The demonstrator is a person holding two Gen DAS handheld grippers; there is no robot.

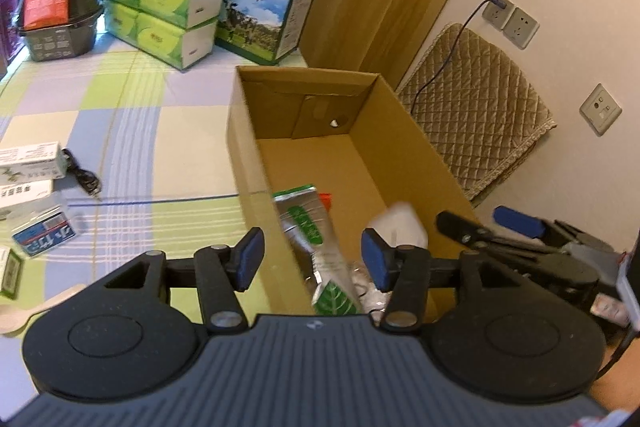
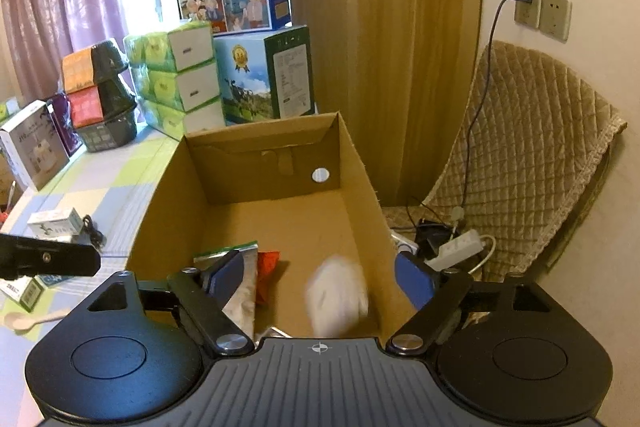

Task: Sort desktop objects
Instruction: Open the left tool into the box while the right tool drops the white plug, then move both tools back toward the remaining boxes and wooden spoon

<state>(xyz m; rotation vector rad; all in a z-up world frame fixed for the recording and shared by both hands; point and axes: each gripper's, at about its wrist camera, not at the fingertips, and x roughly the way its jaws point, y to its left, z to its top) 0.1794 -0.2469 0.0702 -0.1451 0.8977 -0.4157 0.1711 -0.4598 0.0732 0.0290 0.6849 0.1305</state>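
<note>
Your right tool (image 2: 320, 277) hung spread wide and empty over the cardboard box (image 2: 176, 187), above a blurred white object (image 2: 336, 301) inside it, beside a silver-green foil pouch (image 2: 240, 291) and a red packet (image 2: 269, 275). Your left tool (image 1: 312, 261) was also spread, gripping nothing, at the box's near left wall. Small medicine boxes (image 1: 30, 161), a black cable (image 1: 82, 179) and a spoon (image 2: 28, 319) lay on the checked table (image 1: 160, 131).

A white object (image 2: 338, 297) inside the cardboard box (image 2: 264, 143) is motion-blurred, its identity unreadable. The silver-green packet (image 1: 320, 251) runs behind the gripper body at the lower frame. At the left edge, small medicine boxes (image 1: 28, 163) are cut off, their print too small to read.
</note>
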